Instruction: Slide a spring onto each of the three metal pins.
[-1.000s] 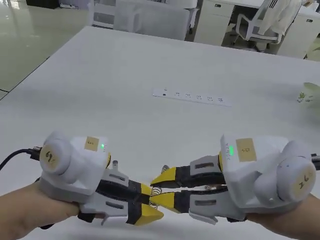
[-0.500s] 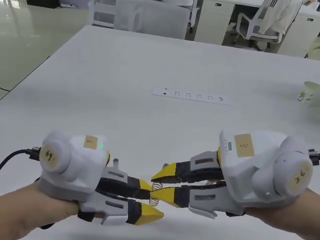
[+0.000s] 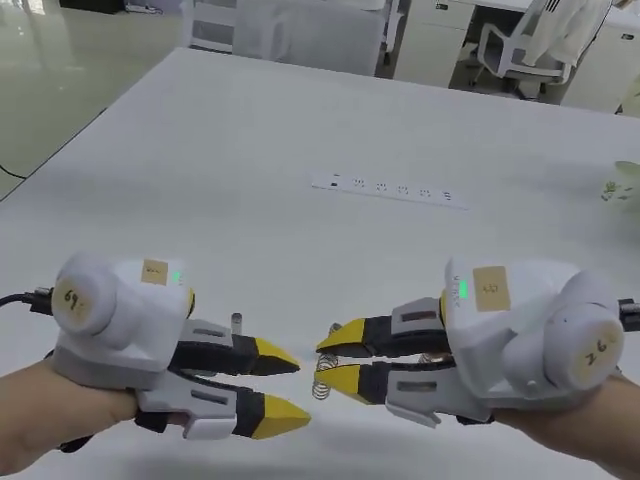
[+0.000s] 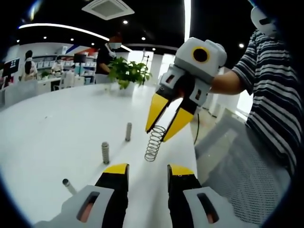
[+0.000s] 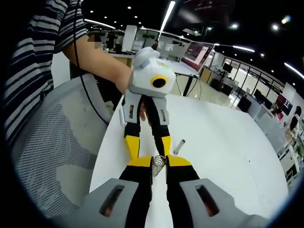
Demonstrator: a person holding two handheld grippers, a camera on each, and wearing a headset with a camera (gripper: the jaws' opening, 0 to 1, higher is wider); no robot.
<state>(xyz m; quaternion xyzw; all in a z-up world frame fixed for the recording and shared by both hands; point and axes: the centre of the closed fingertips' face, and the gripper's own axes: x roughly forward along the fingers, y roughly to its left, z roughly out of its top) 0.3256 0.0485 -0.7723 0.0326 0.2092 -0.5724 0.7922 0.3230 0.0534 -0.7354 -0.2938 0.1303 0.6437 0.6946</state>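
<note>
My right gripper [image 3: 333, 360] is shut on one end of a small steel spring [image 3: 321, 385], which hangs off its yellow tips just above the white table [image 3: 300, 150]. In the left gripper view the spring [image 4: 154, 143] dangles from the right gripper [image 4: 159, 134]. My left gripper [image 3: 280, 385] faces it from the left, open and holding nothing, a short gap away. Three metal pins stand on the table: a bare one [image 4: 128, 131], one wearing a spring [image 4: 105, 152], and a near bare one [image 4: 69, 186]. One pin [image 3: 237, 323] rises just behind the left gripper.
A flush power strip [image 3: 388, 190] runs across the table's middle. Office chairs [image 3: 520, 50] stand beyond the far edge. A potted plant [image 4: 126, 71] sits at the table's end. The table edge and a mesh chair [image 5: 52, 156] are close beside the grippers.
The left gripper has opened and drawn back to the left, away from the spring. The spring stays in the right gripper's tips.
</note>
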